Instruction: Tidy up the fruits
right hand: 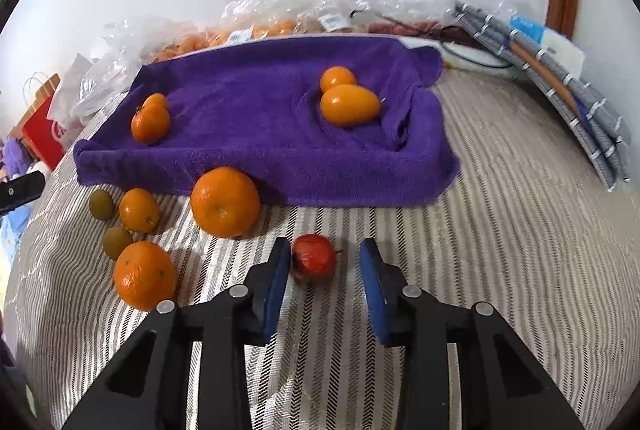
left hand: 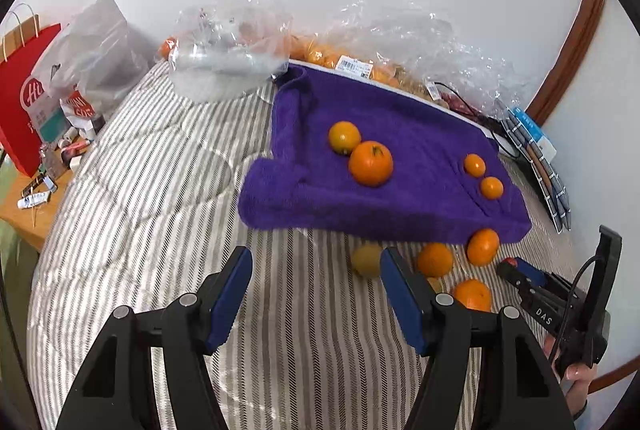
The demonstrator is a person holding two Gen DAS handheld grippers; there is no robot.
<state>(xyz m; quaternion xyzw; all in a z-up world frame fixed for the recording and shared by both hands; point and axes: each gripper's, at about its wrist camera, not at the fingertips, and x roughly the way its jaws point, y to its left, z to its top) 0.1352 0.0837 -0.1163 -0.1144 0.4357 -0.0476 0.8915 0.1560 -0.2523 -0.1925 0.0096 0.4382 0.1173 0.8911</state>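
the right gripper (right hand: 325, 260) has its jaws apart, a red fruit (right hand: 314, 261) between them, touching the left one. the left gripper (left hand: 316, 266) is open and empty, a greenish fruit (left hand: 367, 259) just beyond it.

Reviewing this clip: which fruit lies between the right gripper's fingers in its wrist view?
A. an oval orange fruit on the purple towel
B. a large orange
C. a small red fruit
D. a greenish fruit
C: in the right wrist view the small red fruit lies on the striped bedcover between the right gripper fingers, against the left pad but clear of the other.
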